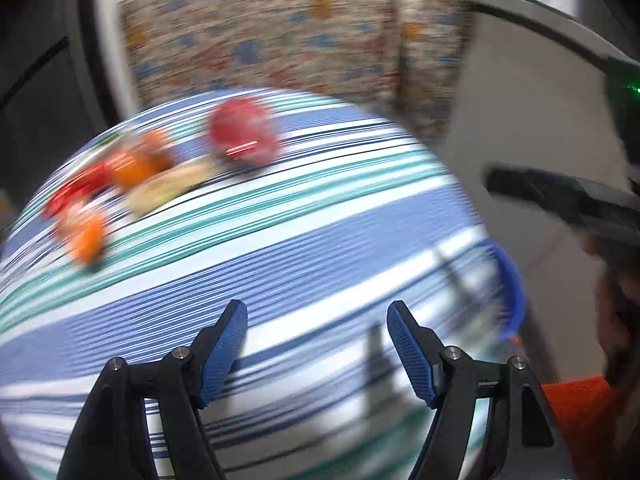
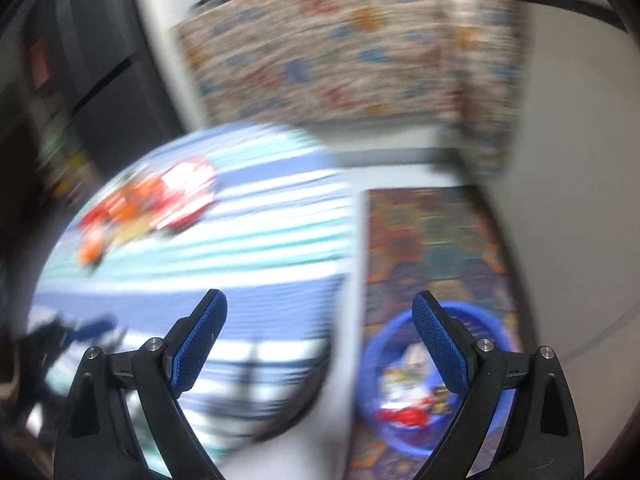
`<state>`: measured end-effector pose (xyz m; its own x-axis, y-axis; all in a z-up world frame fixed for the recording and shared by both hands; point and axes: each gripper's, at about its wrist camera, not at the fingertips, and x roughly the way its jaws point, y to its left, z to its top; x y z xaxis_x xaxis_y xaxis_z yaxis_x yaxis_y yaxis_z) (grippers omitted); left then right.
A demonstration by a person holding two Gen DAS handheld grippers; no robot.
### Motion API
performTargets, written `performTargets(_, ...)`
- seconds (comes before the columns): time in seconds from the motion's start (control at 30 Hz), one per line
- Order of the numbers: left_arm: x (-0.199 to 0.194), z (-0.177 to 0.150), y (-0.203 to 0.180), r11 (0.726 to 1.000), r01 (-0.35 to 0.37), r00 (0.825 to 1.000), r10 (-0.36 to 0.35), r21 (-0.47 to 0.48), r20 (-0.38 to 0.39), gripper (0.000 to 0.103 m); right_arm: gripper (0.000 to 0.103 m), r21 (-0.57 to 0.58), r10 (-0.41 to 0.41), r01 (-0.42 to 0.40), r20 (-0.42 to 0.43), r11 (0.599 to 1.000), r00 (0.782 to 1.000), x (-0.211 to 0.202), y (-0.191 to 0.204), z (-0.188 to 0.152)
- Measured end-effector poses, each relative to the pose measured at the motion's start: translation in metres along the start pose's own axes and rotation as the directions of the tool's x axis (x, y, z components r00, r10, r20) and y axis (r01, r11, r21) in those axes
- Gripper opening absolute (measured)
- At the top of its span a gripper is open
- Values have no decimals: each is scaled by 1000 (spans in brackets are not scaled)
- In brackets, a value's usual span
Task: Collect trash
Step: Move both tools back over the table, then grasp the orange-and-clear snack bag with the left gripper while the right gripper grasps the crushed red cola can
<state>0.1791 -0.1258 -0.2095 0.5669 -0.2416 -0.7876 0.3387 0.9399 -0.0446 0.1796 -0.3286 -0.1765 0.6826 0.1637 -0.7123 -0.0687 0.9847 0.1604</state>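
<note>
Wrappers (image 1: 132,176) are seen heaped at the far side of the striped worktop (image 1: 320,240), a blue bin (image 2: 432,380) on the floor already holding some, while left tongs (image 1: 316,344) and right tongs (image 2: 320,340) are held apart and empty, so another reach is judged due.

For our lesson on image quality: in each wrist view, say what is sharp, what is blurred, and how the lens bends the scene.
Left wrist view: the left gripper is sharp, its jaws apart and empty; the striped tablecloth and the wrappers smear into streaks; the fisheye bulges the table. Right wrist view: the right gripper is crisp and open; the blue bin on the patterned rug is soft, and the corners go dark.
</note>
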Motion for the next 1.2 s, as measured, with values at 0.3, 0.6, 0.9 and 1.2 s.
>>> performTargets(0.3,-4,-20,106,966,-177,984,173,-191,-35,79,94,-247,37,-78,-164,966,986,63,111,-24)
performTargets(0.6,9,-13,124,953,-206,979,201,-223,-46,103,103,-266,-14,-30,-162,964,987,95,130,-12)
performTargets(0.9,-6,3,153,949,-93,993,111,-300,44,103,103,-266,-14,-25,-144,964,990,109,141,3)
performTargets(1.2,34,64,188,930,-161,987,159,-330,-34,102,103,-267,-12,-27,-144,963,989,109,140,4)
